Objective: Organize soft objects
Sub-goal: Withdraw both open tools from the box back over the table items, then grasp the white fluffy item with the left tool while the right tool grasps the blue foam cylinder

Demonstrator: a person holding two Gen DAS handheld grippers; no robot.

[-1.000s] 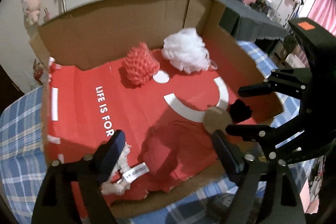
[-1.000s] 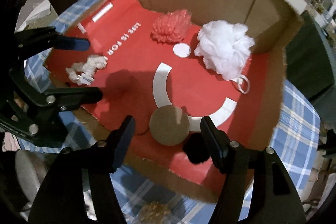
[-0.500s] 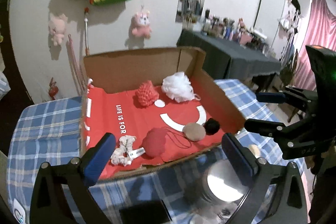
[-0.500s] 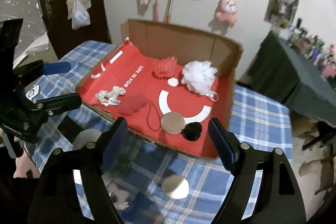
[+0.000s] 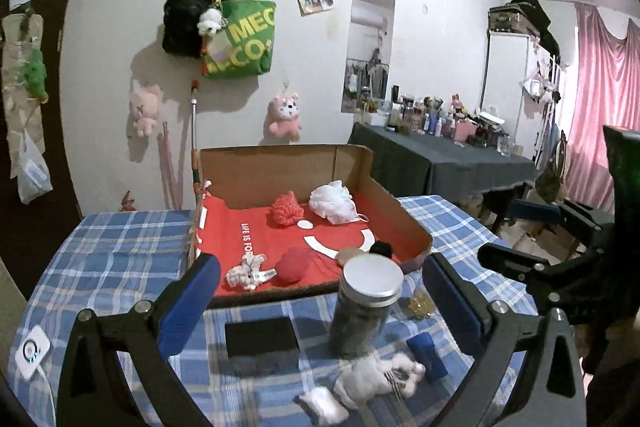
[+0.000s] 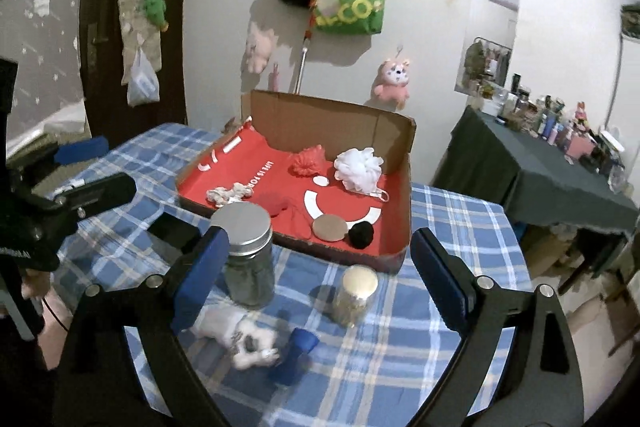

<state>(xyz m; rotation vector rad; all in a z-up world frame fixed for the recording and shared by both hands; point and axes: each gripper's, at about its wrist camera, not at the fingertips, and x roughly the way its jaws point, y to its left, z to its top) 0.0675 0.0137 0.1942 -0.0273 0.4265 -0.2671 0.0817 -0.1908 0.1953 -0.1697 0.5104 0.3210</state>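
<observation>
the cardboard box (image 5: 404, 223) stands on the plaid table (image 5: 100, 263). inside it, left to right: white scrunchie (image 5: 248, 271), red pad (image 5: 294, 264), red pouf (image 5: 286, 209), white pouf (image 5: 332, 203). before the box: a steel-lidded jar (image 5: 366, 307), a white plush (image 5: 376, 379). left gripper (image 5: 316, 291) released, empty. right gripper (image 6: 316, 267) empty, jaws opening.
</observation>
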